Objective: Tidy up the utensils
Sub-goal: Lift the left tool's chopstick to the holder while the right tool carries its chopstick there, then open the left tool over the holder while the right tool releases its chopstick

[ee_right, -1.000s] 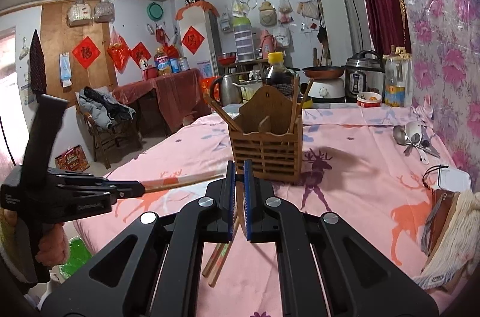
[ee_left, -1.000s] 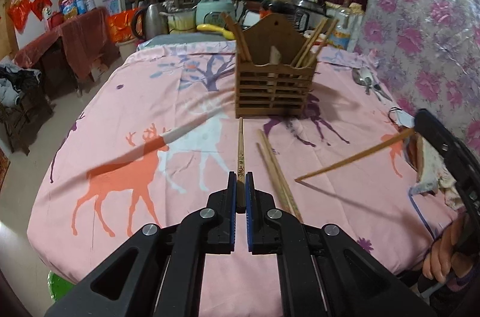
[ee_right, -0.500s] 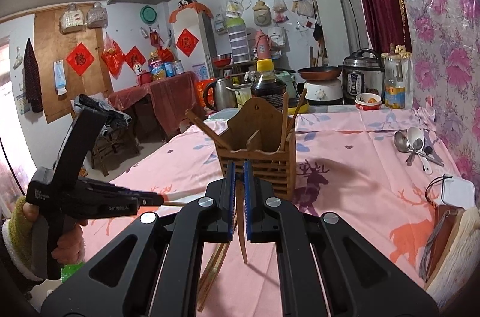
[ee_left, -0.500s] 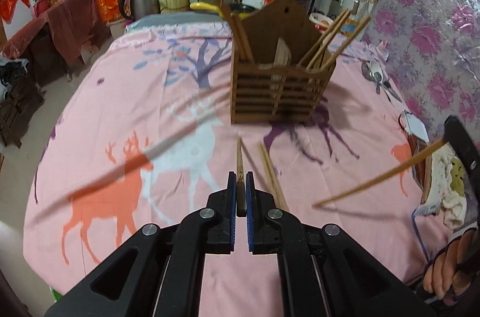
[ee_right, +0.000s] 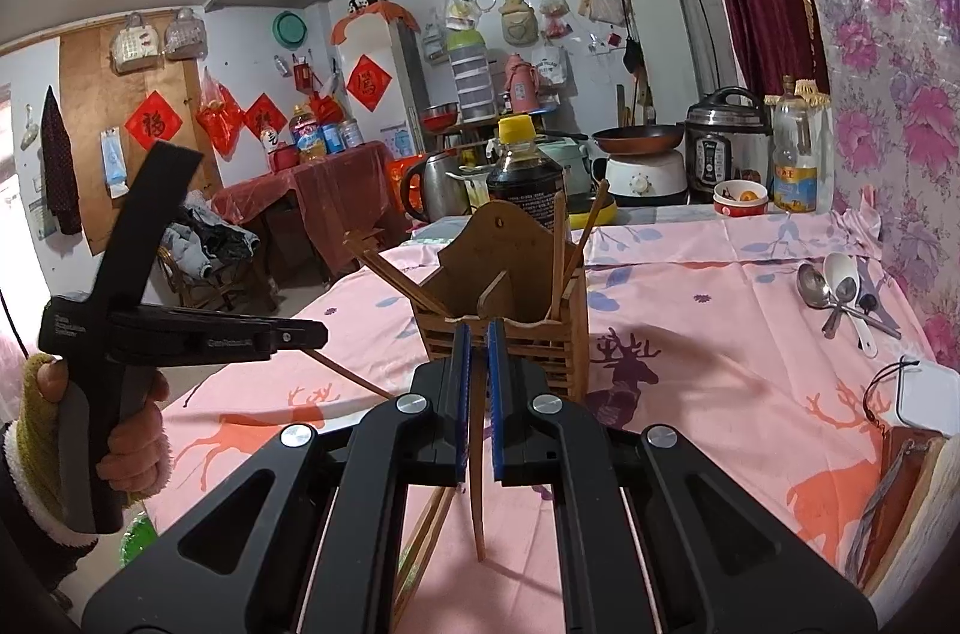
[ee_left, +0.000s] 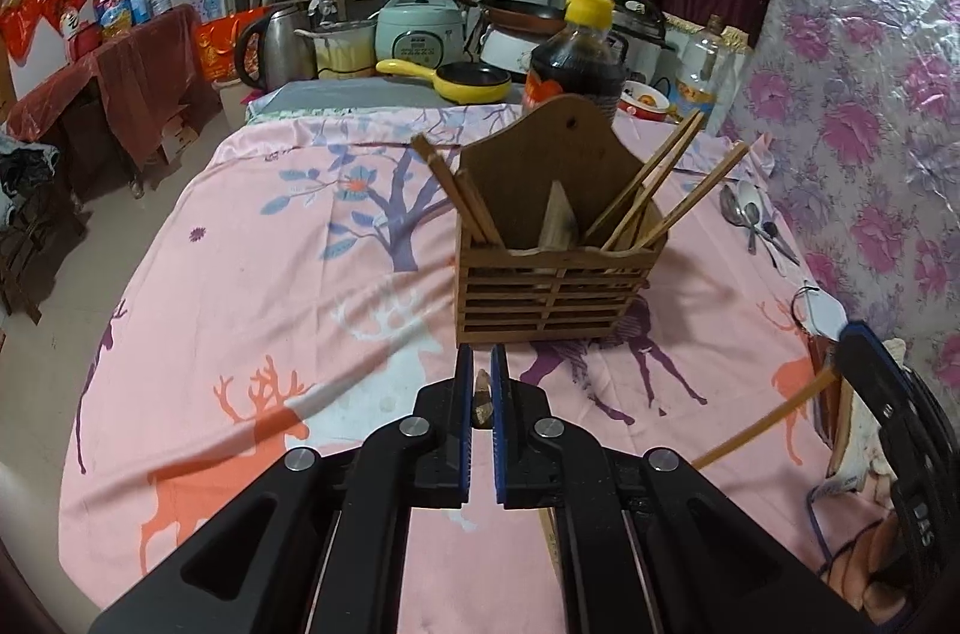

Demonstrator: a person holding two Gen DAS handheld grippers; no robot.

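Left tongs (ee_left: 479, 388), lower centre of the left wrist view, are pinching a chopstick (ee_left: 481, 397) seen end-on between the blue pads, just short of the wooden utensil holder (ee_left: 555, 274) at frame centre. The holder stands upright on the pink deer-print tabletop (ee_left: 270, 286); chopsticks lean out of both its compartments.

Right tongs (ee_right: 478, 382), centre of the right wrist view, are pinching a second chopstick (ee_right: 477, 484), its free end hanging down toward the cloth. Two loose chopsticks (ee_right: 429, 532) lie on the tabletop below, partly hidden by the tool body.

Spoons (ee_right: 840, 298) lie at the right edge of the right wrist view. A dark sauce bottle (ee_left: 576, 63) stands behind the holder.
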